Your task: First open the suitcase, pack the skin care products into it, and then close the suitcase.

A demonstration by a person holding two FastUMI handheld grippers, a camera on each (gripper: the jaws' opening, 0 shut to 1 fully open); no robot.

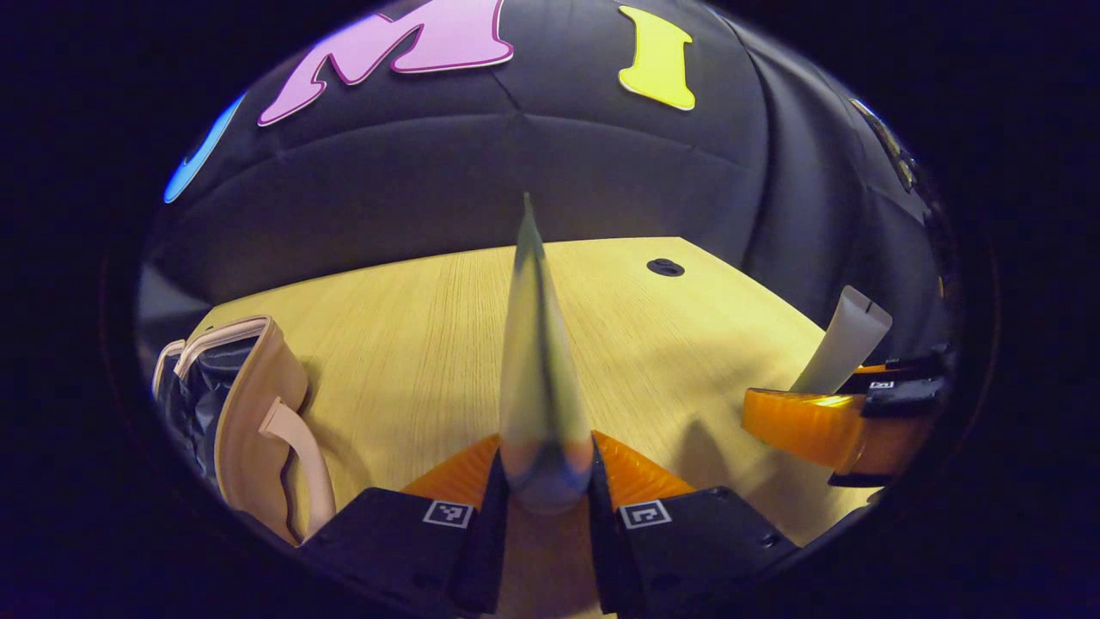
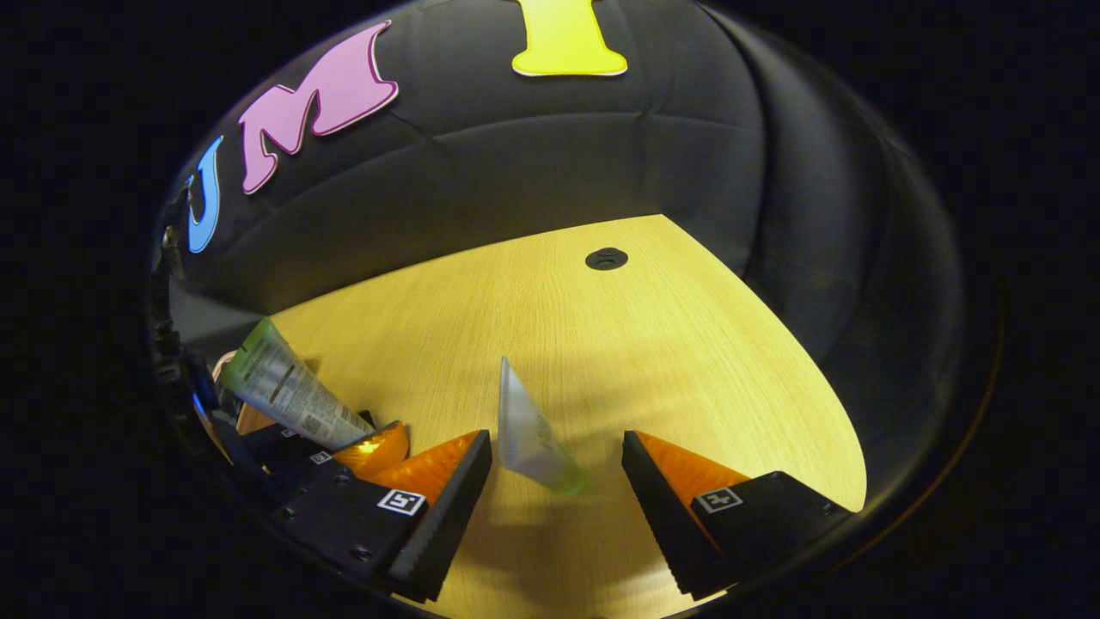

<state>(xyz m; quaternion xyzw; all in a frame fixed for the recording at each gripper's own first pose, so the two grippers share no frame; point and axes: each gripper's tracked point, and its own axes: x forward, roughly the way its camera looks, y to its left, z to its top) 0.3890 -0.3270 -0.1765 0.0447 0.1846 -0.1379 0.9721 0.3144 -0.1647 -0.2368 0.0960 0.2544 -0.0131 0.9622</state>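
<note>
Left tool clamped on an upright tube above the table. Right tool fingers apart around a second tube, not touching it. Suitcase open at left.

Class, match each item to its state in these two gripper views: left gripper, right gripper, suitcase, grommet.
Column 1:
1 left gripper
2 right gripper
3 suitcase
4 grommet

Column 2:
A jaws open around a standing pale tube
B round, dark, set in the tabletop
C jaws shut on the green-and-white tube
D open, dark lining showing

Pairs: 1-C, 2-A, 3-D, 4-B
</note>
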